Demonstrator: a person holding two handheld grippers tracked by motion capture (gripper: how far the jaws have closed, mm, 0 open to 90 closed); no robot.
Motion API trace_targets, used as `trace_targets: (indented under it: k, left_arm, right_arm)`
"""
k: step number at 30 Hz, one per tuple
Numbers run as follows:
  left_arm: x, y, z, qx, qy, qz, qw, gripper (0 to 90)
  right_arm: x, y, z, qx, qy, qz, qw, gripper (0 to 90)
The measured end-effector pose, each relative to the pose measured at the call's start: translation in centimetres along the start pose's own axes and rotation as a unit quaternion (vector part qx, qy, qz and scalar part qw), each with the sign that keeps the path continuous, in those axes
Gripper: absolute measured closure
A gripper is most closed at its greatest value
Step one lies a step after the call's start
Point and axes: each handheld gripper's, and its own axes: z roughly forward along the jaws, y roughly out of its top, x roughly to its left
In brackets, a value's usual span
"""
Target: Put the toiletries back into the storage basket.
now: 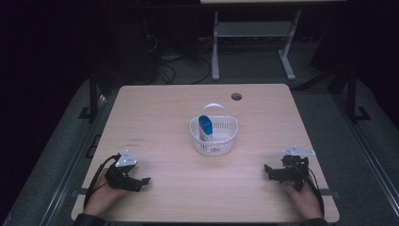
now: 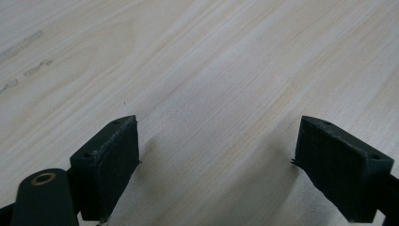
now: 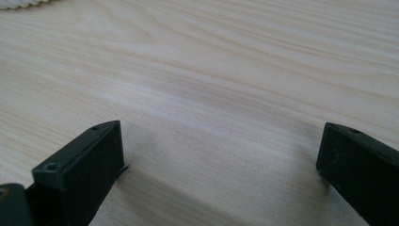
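A pale wooden surface (image 1: 160, 122) with rounded corners took up the middle of the high view, and near its centre stood a small white perforated plastic basket (image 1: 214, 136) with a thin white handle arched over its far side. A blue-and-white upright package (image 1: 205, 127) leaned inside the basket, against its left wall, its blue top rising above the rim. A small round cable hole (image 1: 236, 97) sat in the surface up toward the far edge, just right of centre.

The left tongs (image 1: 143, 181) lay low in the lower left of the frame, held by a hand that came in from the bottom edge, their tips pointing to the right over bare wood. In the left gripper view the two black jaws stood wide apart with nothing between them but the wood grain. The right tongs (image 1: 267, 170) rested in the lower right, tips pointing left, a grey three-cornered plate on top. In the right gripper view their jaws were spread wide too, with bare wood between them, and a sliver of the white basket's rim (image 3: 21, 4) showed at the upper left corner.

Both tongs were well apart from the basket, one to each side and nearer the person.
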Motion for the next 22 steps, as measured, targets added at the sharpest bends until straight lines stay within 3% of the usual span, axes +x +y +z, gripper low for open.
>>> trace_targets:
  k: [4,15,22]
  left_arm:
    - [0.1,-0.2,0.1,-0.005,-0.005,-0.008,0.9999,13.0]
    - [0.2,-1.6,0.2,-0.066,-0.010,-0.007,0.9978,13.0]
    - [0.3,-1.6,0.2,-0.065,-0.012,-0.005,0.9978,13.0]
  right_arm:
    - [0.0,0.0,0.0,0.000,0.000,0.000,1.0000,0.7]
    - [0.0,0.0,0.0,0.000,0.000,0.000,1.0000,0.7]
    - [0.0,0.0,0.0,0.000,0.000,0.000,1.0000,0.7]
